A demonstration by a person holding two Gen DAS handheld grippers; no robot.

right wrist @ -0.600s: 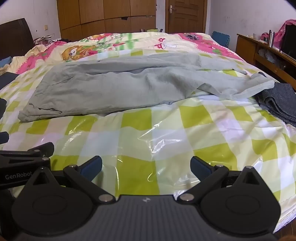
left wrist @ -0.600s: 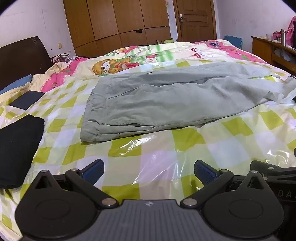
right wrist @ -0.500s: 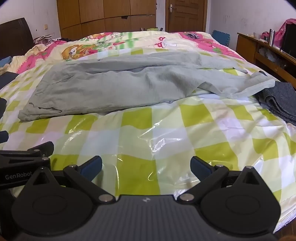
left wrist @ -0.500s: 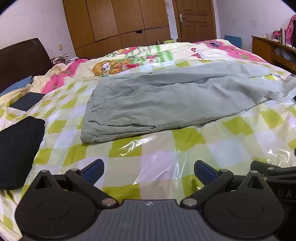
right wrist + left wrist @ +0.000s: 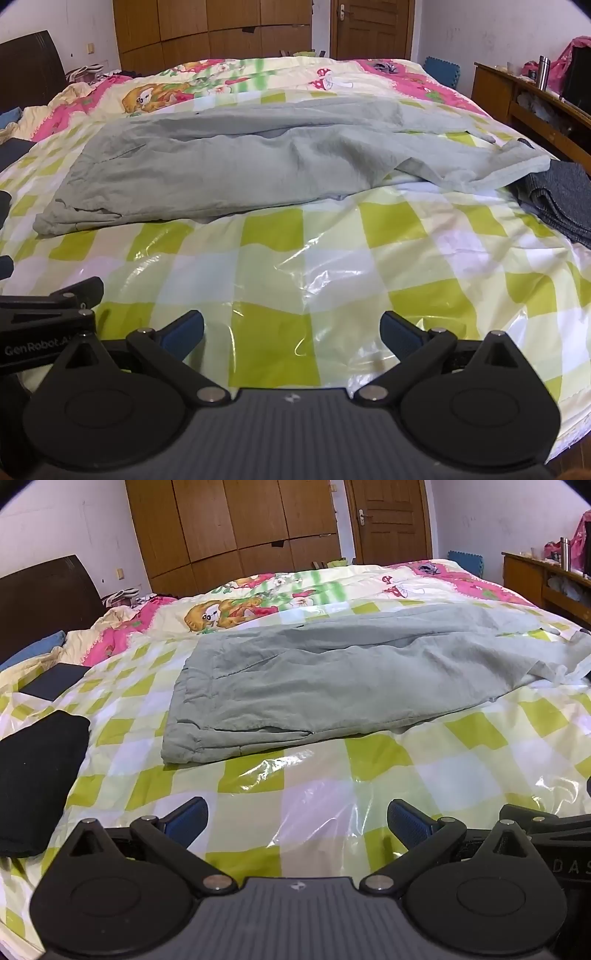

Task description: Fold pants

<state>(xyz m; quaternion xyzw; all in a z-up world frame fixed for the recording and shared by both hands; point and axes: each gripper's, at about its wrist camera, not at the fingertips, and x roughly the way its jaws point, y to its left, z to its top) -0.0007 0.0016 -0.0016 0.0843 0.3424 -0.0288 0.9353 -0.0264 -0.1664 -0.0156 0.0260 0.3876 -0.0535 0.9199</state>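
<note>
Grey-green pants [image 5: 332, 686] lie flat across the bed, waistband at the left, legs running right; they also show in the right wrist view [image 5: 258, 166]. The leg ends are rumpled at the right [image 5: 509, 166]. My left gripper [image 5: 297, 821] is open and empty, held low over the checked plastic cover, well short of the pants' near edge. My right gripper [image 5: 291, 332] is open and empty, likewise short of the pants. Each gripper's body shows at the edge of the other's view.
A green-and-white checked plastic sheet [image 5: 332, 266] covers the bed. A folded black garment [image 5: 37, 775] lies at the left, a dark grey one [image 5: 557, 199] at the right. A cartoon quilt [image 5: 258, 602], wardrobe, door and wooden desk [image 5: 517, 96] stand behind.
Both grippers have shifted very slightly; the view has barely changed. The pants have not moved and both grippers stay open.
</note>
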